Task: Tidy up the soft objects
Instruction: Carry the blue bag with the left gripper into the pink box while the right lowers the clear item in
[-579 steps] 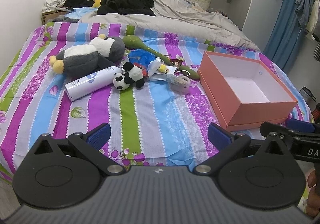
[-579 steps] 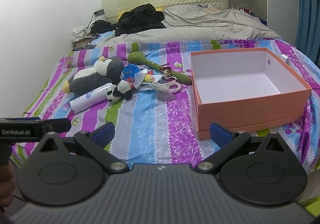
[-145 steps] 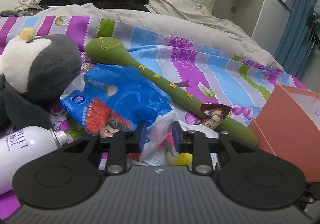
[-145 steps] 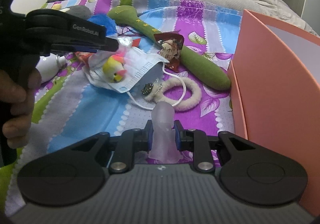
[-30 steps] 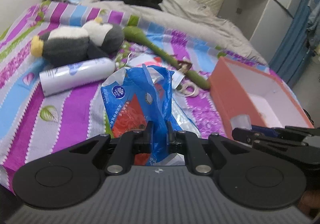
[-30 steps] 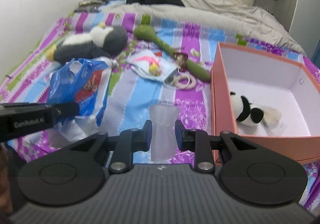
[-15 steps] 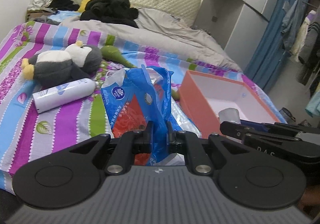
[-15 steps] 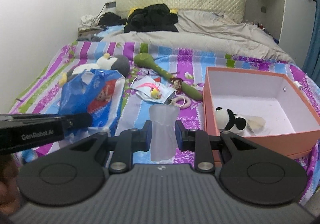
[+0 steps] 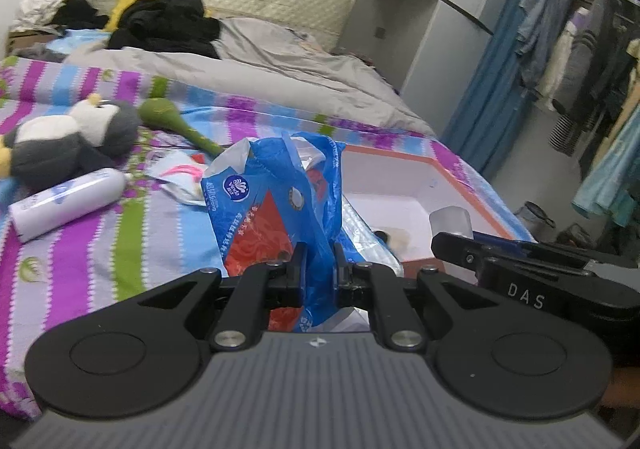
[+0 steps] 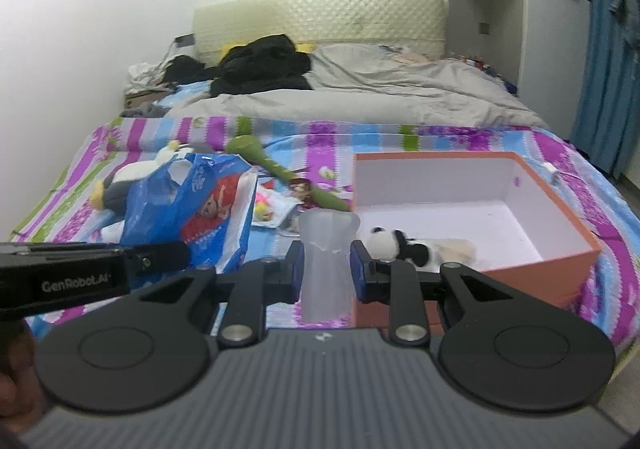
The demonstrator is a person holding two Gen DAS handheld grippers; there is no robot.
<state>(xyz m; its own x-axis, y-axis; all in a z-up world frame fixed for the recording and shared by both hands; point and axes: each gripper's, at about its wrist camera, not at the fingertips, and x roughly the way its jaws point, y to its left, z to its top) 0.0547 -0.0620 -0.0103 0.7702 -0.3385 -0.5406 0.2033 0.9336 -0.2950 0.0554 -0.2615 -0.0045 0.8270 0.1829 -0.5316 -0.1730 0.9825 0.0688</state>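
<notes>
My left gripper [image 9: 319, 265] is shut on a blue and red plastic bag [image 9: 280, 205], which hangs lifted above the striped bed; the same plastic bag [image 10: 192, 209] shows at the left of the right wrist view. My right gripper [image 10: 326, 267] is shut on a translucent soft cup-shaped piece [image 10: 326, 261], held just in front of the orange box [image 10: 568, 265]. A small panda plush [image 10: 396, 241] lies inside that box. On the bed lie a grey penguin plush [image 9: 64, 141], a green long toy [image 9: 176, 125] and a face mask [image 9: 176, 173].
A white spray can [image 9: 64, 201] lies beside the penguin. Black clothes [image 10: 264, 65] and a grey duvet [image 10: 380, 93] cover the far half of the bed. A wardrobe [image 9: 432, 29] and hanging clothes [image 9: 592, 69] stand to the right.
Both grippers have risen and pulled back from the bed with the bag and the translucent piece still held. The view has swung right, toward the box and the wardrobe.
</notes>
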